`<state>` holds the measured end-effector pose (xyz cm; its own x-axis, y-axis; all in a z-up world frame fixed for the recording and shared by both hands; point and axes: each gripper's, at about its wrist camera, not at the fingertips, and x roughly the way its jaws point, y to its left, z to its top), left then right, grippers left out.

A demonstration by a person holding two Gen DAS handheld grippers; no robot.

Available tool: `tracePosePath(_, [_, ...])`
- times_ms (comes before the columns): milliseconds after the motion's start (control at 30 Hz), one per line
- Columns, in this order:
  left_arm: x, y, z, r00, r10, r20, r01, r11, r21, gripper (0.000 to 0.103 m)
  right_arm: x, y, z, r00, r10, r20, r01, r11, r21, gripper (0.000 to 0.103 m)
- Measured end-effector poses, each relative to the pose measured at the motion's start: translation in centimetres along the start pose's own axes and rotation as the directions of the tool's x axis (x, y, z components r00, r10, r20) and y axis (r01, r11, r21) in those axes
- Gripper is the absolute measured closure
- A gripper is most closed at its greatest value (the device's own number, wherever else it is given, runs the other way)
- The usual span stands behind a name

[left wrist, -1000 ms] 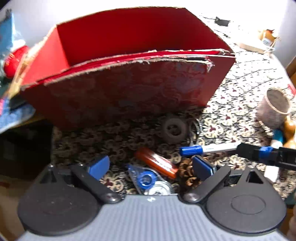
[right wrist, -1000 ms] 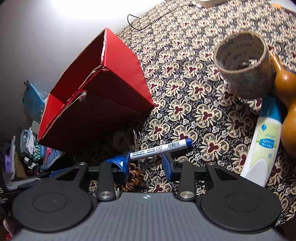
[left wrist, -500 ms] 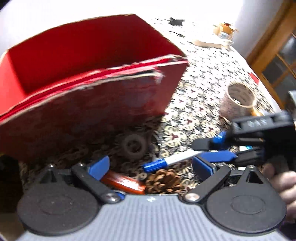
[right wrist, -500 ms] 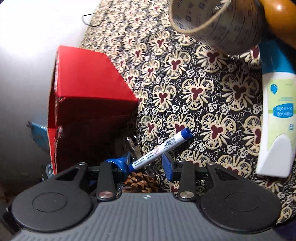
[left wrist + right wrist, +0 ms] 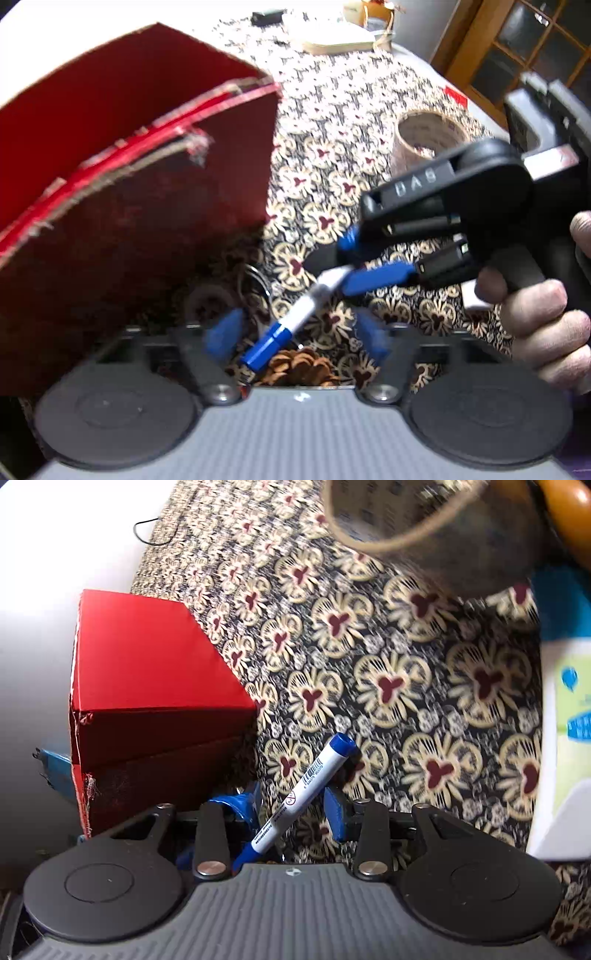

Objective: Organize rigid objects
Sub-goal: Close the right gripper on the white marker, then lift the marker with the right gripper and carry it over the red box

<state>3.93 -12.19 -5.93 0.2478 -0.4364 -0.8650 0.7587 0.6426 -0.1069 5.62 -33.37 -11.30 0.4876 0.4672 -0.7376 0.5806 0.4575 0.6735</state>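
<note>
Nearest the left wrist camera, the left gripper (image 5: 295, 334) was closing around the capped end of the one blue-and-white marker (image 5: 295, 321); its pads, blurred, did not seem to touch it yet. One pine cone (image 5: 301, 369) lay just under that end on the patterned tablecloth (image 5: 332, 110). The marker slanted up toward the right gripper (image 5: 291, 806), whose jaws looked partly spread in its own view, the marker lying across the gap; whether they truly pinched it I could not tell. The step in hand looked like a handover of the marker, or a two-handed lift. The next move would call for one firm grip before carrying it to the red box (image 5: 147, 177), just beyond. Between them lay one dark ring (image 5: 208, 302). Farther off stood one tape roll (image 5: 428, 134), and in the right wrist view one white-and-green bottle (image 5: 565, 738).
</note>
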Motion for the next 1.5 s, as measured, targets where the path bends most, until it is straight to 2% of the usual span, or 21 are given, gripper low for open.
tracePosePath(67, [0.8, 0.2, 0.0, 0.999, -0.016, -0.032, 0.015, 1.0, -0.02, 0.052, 0.3, 0.4, 0.1, 1.0, -0.005, 0.019, 0.006, 1.0, -0.026, 0.083])
tracePosePath(100, [0.8, 0.6, -0.5, 0.999, -0.021, -0.042, 0.02, 0.999, -0.033, 0.057, 0.5, 0.6, 0.2, 1.0, -0.006, 0.024, 0.006, 1.0, -0.03, 0.083])
tracePosePath(133, [1.3, 0.6, -0.4, 0.999, -0.019, -0.047, 0.017, 0.999, -0.041, 0.064, 0.6, 0.8, 0.3, 1.0, -0.005, 0.028, 0.006, 0.999, -0.035, 0.084])
tracePosePath(200, [1.0, 0.8, -0.7, 0.999, -0.008, -0.04, 0.006, 0.999, -0.049, 0.089, 1.1, 1.0, 0.3, 0.999, -0.001, 0.042, 0.003, 0.999, -0.05, 0.087])
tracePosePath(333, [-0.2, 1.5, -1.2, 0.999, -0.048, -0.014, 0.047, 0.996, -0.074, 0.092, 1.9, 1.4, 0.5, 0.999, 0.012, 0.051, -0.008, 0.997, -0.079, 0.095])
tracePosePath(433, [-0.6, 1.2, -1.5, 0.998, -0.058, 0.007, 0.058, 0.995, -0.076, 0.092, 2.3, 0.7, 0.4, 0.999, 0.039, 0.034, -0.037, 0.998, -0.06, 0.103])
tracePosePath(600, [-1.1, 1.1, -2.1, 0.995, -0.09, 0.04, 0.094, 0.99, -0.108, 0.092, 1.7, -0.2, 0.3, 0.997, 0.077, 0.026, -0.076, 0.996, -0.041, 0.103])
tracePosePath(733, [-2.7, 0.7, -2.1, 0.99, -0.116, 0.08, 0.125, 0.985, -0.117, 0.092, -0.9, 1.0, -0.2, 0.994, 0.097, 0.053, -0.09, 0.988, -0.127, 0.103])
tracePosePath(800, [-4.3, 0.6, -2.0, 0.985, -0.124, 0.116, 0.137, 0.984, -0.112, 0.092, -2.4, 2.9, -0.6, 0.989, 0.128, 0.068, -0.114, 0.977, -0.181, 0.103])
tracePosePath(900, [-6.4, 1.0, -1.4, 0.975, -0.126, 0.185, 0.149, 0.982, -0.116, 0.092, -4.6, 6.2, -0.6, 0.981, 0.176, 0.082, -0.147, 0.95, -0.274, 0.103])
tracePosePath(1067, [-11.3, 3.7, 0.9, 0.946, -0.072, 0.317, 0.119, 0.984, -0.132, 0.092, -6.7, 13.2, 0.5, 0.966, 0.242, 0.093, -0.174, 0.871, -0.46, 0.103])
tracePosePath(1167, [-13.7, 6.6, 2.4, 0.927, -0.008, 0.374, 0.073, 0.984, -0.16, 0.092, -6.1, 17.2, 1.5, 0.962, 0.266, 0.068, -0.189, 0.82, -0.541, 0.103])
tracePosePath(1233, [-14.8, 8.2, 3.4, 0.922, 0.032, 0.386, 0.045, 0.981, -0.188, 0.092, -4.6, 20.3, 2.1, 0.965, 0.255, 0.055, -0.17, 0.777, -0.606, 0.103])
tracePosePath(1300, [-14.9, 10.7, 4.1, 0.925, 0.044, 0.377, 0.046, 0.973, -0.226, 0.092, -2.8, 22.4, 2.6, 0.976, 0.216, 0.022, -0.15, 0.747, -0.648, 0.103])
tracePosePath(1400, [-13.7, 13.7, 4.2, 0.942, 0.081, 0.326, 0.017, 0.958, -0.285, 0.092, 1.2, 24.9, 3.0, 0.99, 0.138, -0.007, -0.104, 0.708, -0.699, 0.103])
tracePosePath(1500, [-11.8, 16.3, 3.5, 0.961, 0.096, 0.258, -0.001, 0.938, -0.347, 0.092, 4.9, 25.5, 2.8, 0.998, 0.055, -0.044, -0.07, 0.67, -0.739, 0.103])
